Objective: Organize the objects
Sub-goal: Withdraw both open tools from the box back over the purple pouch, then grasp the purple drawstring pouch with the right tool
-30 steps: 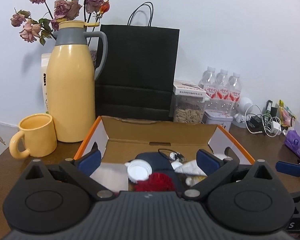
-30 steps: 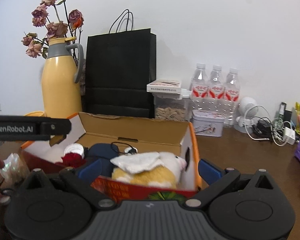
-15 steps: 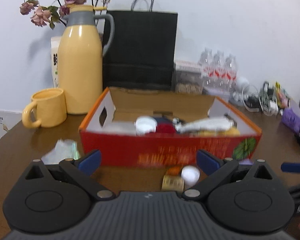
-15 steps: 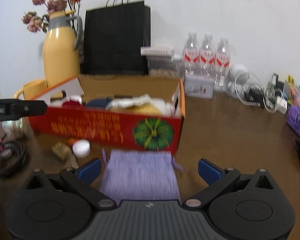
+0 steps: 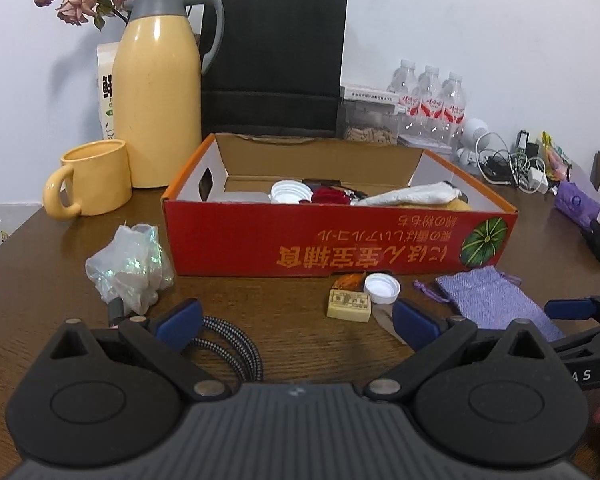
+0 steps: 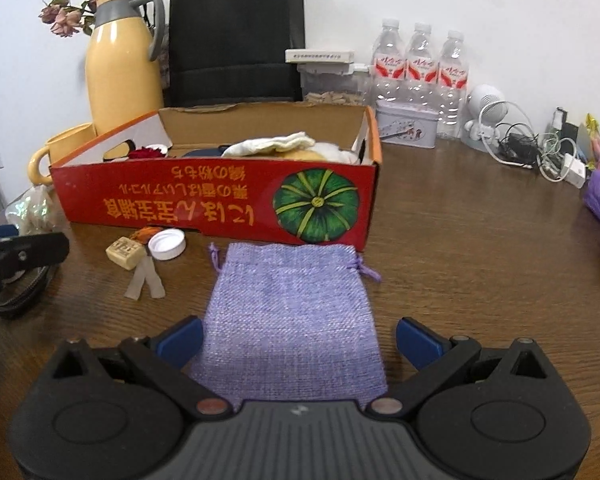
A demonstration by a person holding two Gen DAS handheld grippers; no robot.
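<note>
Red box [image 6: 216,204] sits mid-frame in the right wrist view, already part full, open top up, its long side running left to right across the table [image 6: 460,260]

Purple pouch [image 6: 292,312] lies flat, lower centre of that view, just in front of the box; long axis runs from the camera toward the box, drawstring mouth at the far end, nearest the box wall

Right gripper [image 6: 299,338] spread wide, holding nothing; the pouch's near end lies between its fingers

Left gripper [image 5: 298,320] also spread wide and empty, low in its own view, over a braided cable [image 5: 236,344]

Risks, judged:
- pouch is limp cloth (thin, flat to the wood), so fingers closing level could slide over it or only bunch the weave
- lifted by one end it would droop, and the hanging strings could catch the box rim

Small bits left of the pouch, close together: white cap [image 6: 167,244], tan block [image 6: 125,251]; a sweep toward either could knock the other away
</note>
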